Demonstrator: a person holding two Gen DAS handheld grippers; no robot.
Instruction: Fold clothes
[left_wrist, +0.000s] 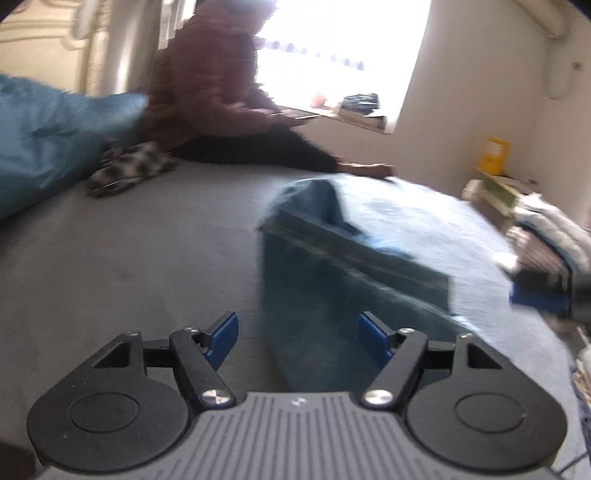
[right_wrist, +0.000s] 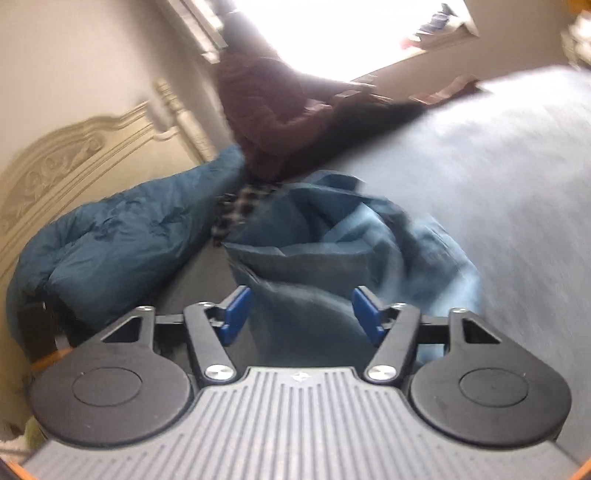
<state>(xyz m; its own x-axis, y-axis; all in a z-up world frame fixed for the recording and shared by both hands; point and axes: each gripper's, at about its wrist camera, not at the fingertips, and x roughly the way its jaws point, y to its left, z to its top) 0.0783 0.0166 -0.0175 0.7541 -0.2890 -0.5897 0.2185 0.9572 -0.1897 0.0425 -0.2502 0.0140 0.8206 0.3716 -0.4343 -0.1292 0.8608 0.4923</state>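
Observation:
A pair of blue jeans (left_wrist: 332, 266) lies partly folded on the grey bed cover (left_wrist: 147, 258), waistband seam running across the middle of the left wrist view. My left gripper (left_wrist: 297, 325) hangs open over the near end of the jeans, blue pads (left_wrist: 221, 336) wide apart and touching nothing. In the right wrist view the jeans (right_wrist: 325, 236) are bunched in a heap. My right gripper (right_wrist: 301, 299) is open just above their near edge, and its pads (right_wrist: 236, 314) do not press the cloth.
A person in a maroon top (left_wrist: 207, 85) sits at the bed's far edge by the bright window. A teal duvet (left_wrist: 48, 136) and a checked cloth (left_wrist: 129, 170) lie far left. Folded laundry and boxes (left_wrist: 546, 221) stand at the right. A carved headboard (right_wrist: 74, 162) is behind.

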